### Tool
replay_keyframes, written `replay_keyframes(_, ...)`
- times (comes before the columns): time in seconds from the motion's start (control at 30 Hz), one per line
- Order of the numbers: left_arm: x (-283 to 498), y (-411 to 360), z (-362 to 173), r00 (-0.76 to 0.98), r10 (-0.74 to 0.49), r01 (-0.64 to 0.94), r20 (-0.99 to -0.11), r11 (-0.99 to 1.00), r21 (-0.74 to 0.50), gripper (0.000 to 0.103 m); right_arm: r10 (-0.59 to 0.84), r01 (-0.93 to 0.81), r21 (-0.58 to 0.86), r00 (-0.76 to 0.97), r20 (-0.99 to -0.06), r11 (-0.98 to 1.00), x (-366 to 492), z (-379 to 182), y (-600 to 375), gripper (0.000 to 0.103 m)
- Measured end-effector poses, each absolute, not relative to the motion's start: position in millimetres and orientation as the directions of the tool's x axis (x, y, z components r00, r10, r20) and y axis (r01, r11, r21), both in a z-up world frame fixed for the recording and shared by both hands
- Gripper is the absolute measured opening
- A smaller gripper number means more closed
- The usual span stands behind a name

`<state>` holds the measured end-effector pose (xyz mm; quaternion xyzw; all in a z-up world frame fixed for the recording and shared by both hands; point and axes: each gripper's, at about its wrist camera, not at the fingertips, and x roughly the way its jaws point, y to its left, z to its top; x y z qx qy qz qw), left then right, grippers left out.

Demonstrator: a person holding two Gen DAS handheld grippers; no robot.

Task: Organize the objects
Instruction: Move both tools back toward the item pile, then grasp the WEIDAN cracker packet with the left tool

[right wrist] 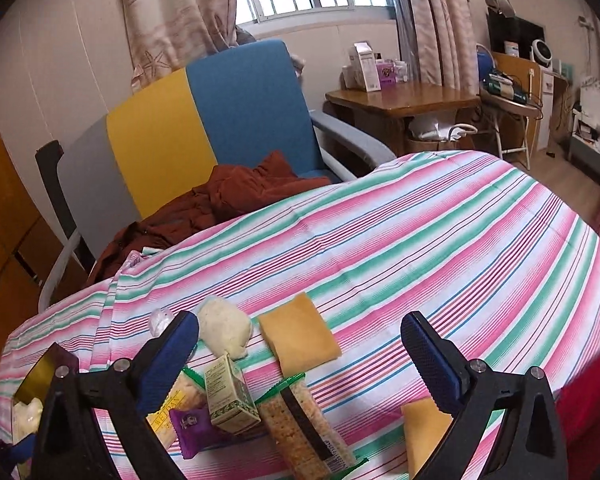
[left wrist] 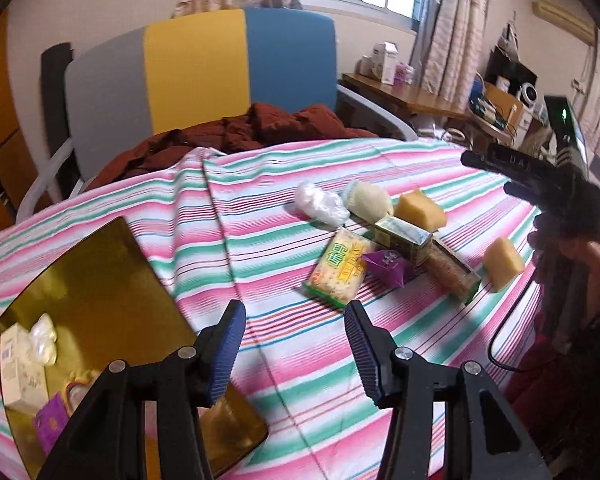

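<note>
Left gripper (left wrist: 295, 322) released above gold tray (left wrist: 80, 264) at tablecloth's (left wrist: 380, 176) left edge; right gripper (right wrist: 300, 334) released over snack pile (right wrist: 236, 396).

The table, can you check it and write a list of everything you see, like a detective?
Surface: striped cloth, creased.
Job's things: gold tray holds a box, a white wrap, a purple pack; loose: cracker pack, green carton, two sponges, long cracker sleeve.
Clutter: nothing seen.
Grippers: left gripper open, empty; right gripper open, empty.
Cables: black cable at the table edge.
Surroundings: chair, brown garment, desk.
</note>
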<state>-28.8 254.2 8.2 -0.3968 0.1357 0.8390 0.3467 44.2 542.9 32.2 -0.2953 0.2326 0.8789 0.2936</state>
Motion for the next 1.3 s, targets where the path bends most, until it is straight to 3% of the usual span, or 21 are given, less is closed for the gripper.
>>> replay_keyframes(0.47,-64.7,342.8,-48.0,-0.277,0.416,-0.835,-0.866,-0.551,0.002,0.052,0.302,-0.625,0.299,-0.673,-0.675,-0.721,42.5,25.1,543.7,0.102)
replay_keyframes(0.8,-75.6,379.7,-74.2,-0.242,0.381,-0.876,-0.892,-0.481,0.033,0.052,0.272,-0.598,0.29,-0.673,-0.687,-0.747,33.1,22.2,537.9,0.102)
replay_keyframes(1.3,-53.6,351.0,-77.9,-0.231,0.368,-0.824,-0.9,-0.567,-0.02,0.048,0.196,-0.53,0.29,-0.681,-0.705,-0.797,20.9,15.9,526.6,0.102)
